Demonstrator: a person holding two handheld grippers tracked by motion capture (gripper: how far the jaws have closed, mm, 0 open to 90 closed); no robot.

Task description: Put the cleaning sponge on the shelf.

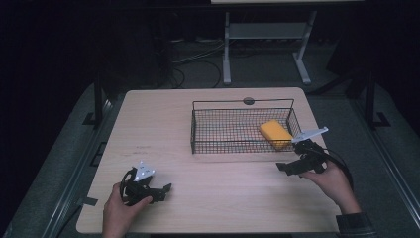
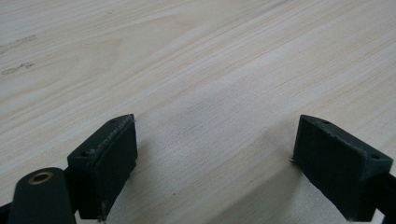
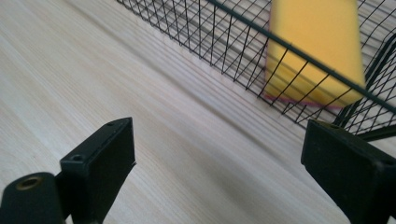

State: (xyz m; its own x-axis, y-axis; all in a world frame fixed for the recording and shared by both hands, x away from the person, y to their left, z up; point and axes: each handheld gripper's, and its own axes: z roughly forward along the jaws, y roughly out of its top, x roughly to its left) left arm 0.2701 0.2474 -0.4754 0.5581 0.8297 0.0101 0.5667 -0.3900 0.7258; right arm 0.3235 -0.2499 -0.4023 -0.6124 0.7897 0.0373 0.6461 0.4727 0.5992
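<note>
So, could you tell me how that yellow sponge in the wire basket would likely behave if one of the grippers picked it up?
The yellow sponge looks like soft foam, so it would probably compress between the fingers and feel light. Its flat block shape makes rolling unlikely. It leans in a corner of the wire basket, so a push might just wedge it against the mesh.

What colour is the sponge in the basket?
Yellow, with a thin pink bottom edge; the sponge shows best in the right gripper view, inside the basket.

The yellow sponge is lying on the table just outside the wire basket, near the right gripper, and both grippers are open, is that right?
Not quite. The yellow sponge lies inside the wire basket, at its right end, as the high view shows. The rest holds: the right gripper is near it, and it and the left gripper are open.
</note>
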